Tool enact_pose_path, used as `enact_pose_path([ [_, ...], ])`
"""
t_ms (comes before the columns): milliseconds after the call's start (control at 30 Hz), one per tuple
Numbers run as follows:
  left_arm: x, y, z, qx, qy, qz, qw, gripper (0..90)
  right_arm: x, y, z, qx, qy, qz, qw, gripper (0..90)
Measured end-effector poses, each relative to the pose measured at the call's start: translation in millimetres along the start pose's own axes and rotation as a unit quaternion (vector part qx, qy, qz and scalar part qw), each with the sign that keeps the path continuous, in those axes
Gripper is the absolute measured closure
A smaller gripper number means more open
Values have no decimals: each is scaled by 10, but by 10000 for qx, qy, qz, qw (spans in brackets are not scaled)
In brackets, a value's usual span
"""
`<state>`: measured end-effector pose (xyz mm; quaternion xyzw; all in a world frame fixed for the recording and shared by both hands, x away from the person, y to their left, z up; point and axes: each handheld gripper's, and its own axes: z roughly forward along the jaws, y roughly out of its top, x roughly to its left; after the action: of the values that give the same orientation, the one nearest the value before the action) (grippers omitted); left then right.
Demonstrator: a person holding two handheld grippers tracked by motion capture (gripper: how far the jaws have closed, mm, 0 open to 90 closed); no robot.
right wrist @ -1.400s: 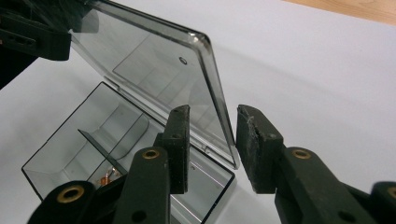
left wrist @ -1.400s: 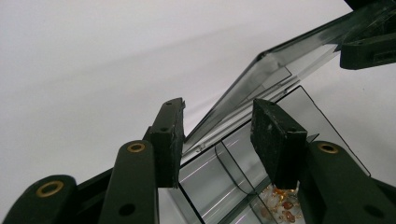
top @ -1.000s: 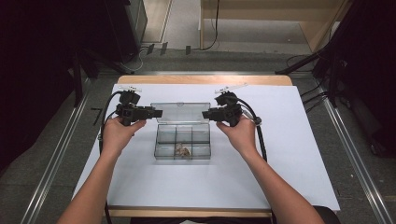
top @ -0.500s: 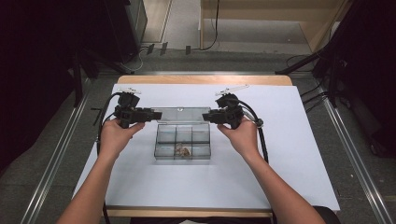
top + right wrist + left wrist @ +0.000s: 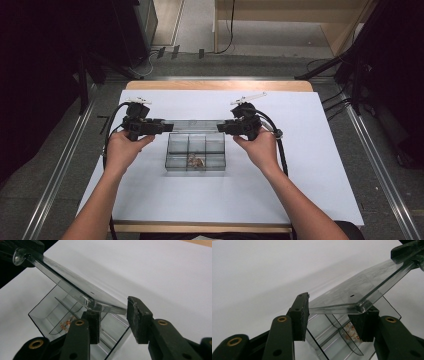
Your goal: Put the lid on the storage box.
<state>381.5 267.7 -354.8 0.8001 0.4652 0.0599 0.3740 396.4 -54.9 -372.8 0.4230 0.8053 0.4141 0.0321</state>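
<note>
Worktop (image 5: 310, 200) centre: clear compartment box (image 5: 196, 151), clear lid (image 5: 192, 125) tilted over its 12 o'clock edge, left hand-held gripper (image 5: 161, 125) and right hand-held gripper (image 5: 221, 127) clamping its ends; lower level, evenly, to seat squarely.

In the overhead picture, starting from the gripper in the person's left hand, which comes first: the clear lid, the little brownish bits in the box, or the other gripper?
1. Clear lid: its end sits in the left gripper's jaws.
2. Brownish bits: in the box's near middle compartment.
3. Right gripper: at the lid's far end.
</note>
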Motion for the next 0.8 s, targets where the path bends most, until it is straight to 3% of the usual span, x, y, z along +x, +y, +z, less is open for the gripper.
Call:
enact_pose_path([
  [800, -100, -67, -74, 15, -9, 69, 10000, 514, 92, -80, -126, -37, 89, -98, 9999, 637],
])
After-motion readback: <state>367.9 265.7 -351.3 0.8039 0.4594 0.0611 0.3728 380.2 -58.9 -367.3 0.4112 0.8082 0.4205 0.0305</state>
